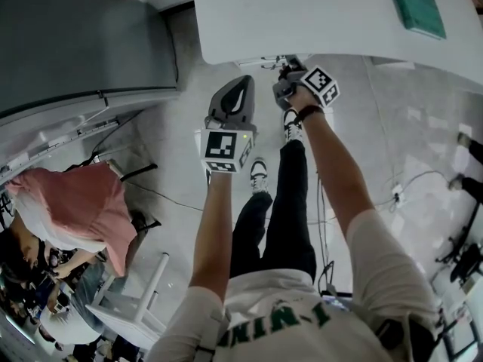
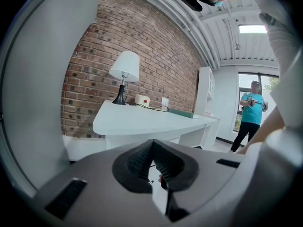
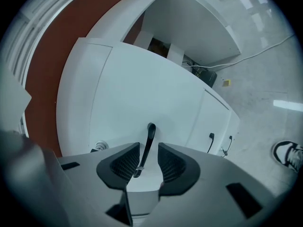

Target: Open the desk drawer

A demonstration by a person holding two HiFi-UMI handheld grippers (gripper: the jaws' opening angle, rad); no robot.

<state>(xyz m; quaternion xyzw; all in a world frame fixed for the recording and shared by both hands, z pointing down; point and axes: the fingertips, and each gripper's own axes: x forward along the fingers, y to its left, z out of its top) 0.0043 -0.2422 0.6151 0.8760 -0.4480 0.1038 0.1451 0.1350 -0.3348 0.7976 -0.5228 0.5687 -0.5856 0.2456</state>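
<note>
Right claw (image 3: 149, 148) is open: jaws apart, black drawer handle (image 3: 150, 137) standing between them, pads not squeezing it. The handle runs close by one pad; I can't tell if it touches. The handle sits on the white drawer front (image 3: 142, 89), just under the desk top (image 1: 302, 13). In the head view I see this claw tucked in at the desk's edge. Another black handle (image 3: 211, 141) shows on the front beside it. Left claw (image 2: 152, 145) has its jaws together at the tips with nothing in them, and hangs beside the right one, short of the desk. Its view gives me a lamp (image 2: 125, 72) on the desk, a brick wall (image 2: 142, 51) behind, and a person in a teal shirt (image 2: 251, 112) farther off.
</note>
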